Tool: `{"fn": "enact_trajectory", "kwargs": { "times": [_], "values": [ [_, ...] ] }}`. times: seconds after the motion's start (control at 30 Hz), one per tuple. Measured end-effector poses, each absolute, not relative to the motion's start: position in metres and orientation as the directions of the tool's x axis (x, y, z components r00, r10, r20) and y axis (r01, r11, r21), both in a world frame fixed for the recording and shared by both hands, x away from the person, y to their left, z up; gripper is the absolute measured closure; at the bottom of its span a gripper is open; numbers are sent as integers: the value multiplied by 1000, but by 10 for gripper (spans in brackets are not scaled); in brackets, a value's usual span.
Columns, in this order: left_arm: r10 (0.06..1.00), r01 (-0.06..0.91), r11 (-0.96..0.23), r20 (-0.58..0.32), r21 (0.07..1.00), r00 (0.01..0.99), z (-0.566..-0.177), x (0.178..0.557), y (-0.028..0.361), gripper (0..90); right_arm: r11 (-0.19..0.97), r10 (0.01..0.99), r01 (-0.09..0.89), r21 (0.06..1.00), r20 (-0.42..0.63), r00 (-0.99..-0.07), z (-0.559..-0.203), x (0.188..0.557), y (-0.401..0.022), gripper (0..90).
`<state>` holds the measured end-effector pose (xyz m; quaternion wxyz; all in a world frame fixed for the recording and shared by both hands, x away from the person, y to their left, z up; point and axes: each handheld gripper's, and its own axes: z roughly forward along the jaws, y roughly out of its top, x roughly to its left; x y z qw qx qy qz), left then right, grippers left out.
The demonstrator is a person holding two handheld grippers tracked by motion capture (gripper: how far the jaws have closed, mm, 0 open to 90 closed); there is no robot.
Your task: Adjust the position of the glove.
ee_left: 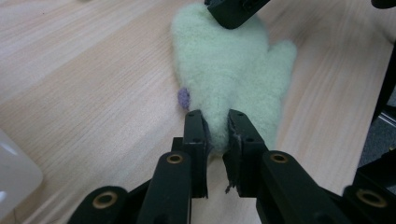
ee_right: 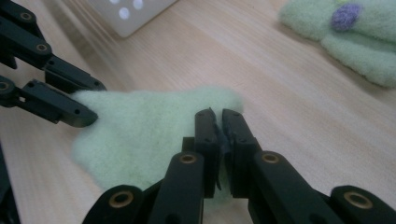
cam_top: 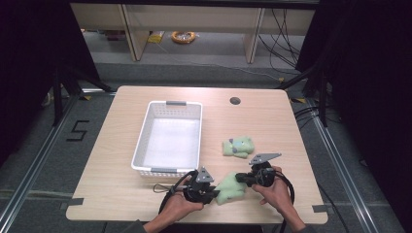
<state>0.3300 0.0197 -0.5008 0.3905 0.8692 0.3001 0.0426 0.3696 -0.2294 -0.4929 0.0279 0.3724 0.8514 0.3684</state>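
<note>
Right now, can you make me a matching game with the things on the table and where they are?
Things:
1. near mitten
2. far mitten
3. basket
4. hole

Places:
A. far right part of the table top
B. pinched by both tools
C. lying loose, right of the basket
D. left of both mittens

Pairs: 1-B, 2-C, 3-D, 4-A

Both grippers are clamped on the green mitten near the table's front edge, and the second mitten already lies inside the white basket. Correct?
Not quite. The second mitten lies on the table, to the right of the white basket, as the high view shows. The left gripper and right gripper are indeed clamped on the near mitten.
</note>
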Motion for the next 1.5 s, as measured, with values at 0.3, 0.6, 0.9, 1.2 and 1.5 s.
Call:
{"fn": "enact_trajectory", "kwargs": {
  "times": [0.3,0.6,0.9,1.2,1.5],
  "values": [
    [530,463,-519,-155,718,834,-491,330,30,787,350,645,627,695,307,-700,-477,333,-237,862],
    [524,456,-542,-140,706,840,-493,334,26,785,361,656,625,692,287,-698,-481,311,-242,869],
    [521,468,-561,-148,683,841,-499,337,28,750,395,671,644,655,273,-689,-496,315,-242,868],
    [541,463,-540,-132,703,831,-494,335,34,614,375,685,656,655,281,-672,-499,317,-244,743],
    [565,472,-483,-150,737,812,-477,321,46,464,315,693,626,713,278,-665,-488,321,-251,599]
  ]
}}
